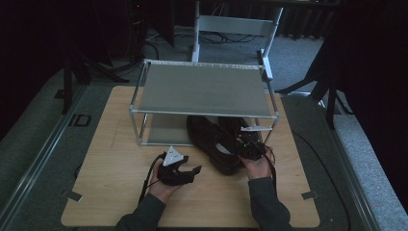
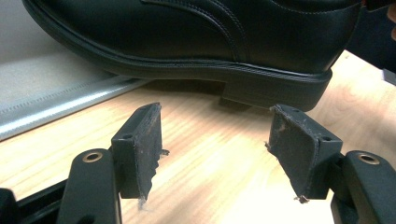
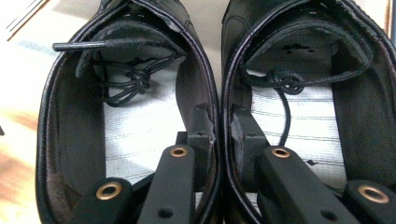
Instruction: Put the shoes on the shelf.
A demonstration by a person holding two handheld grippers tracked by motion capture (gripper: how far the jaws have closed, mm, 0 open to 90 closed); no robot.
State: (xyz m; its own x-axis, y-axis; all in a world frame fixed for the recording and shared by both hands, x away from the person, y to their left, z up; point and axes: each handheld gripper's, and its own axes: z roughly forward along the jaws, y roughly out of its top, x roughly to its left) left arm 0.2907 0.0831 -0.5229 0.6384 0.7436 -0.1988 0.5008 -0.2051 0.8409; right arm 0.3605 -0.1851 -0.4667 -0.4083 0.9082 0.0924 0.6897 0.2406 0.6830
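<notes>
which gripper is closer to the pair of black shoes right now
Right. The right gripper is shut on the shoes, one jaw inside each, pinching their inner walls. The left gripper is open beside them, apart.

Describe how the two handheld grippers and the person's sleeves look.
Both are black. The left gripper carries a grey three-cornered plate on top and trails a black cable. Its jaws end in worn, frayed black pads, with brass-coloured rivets on the arms. The right gripper has the same rivets. The sleeves are dark grey.
</notes>
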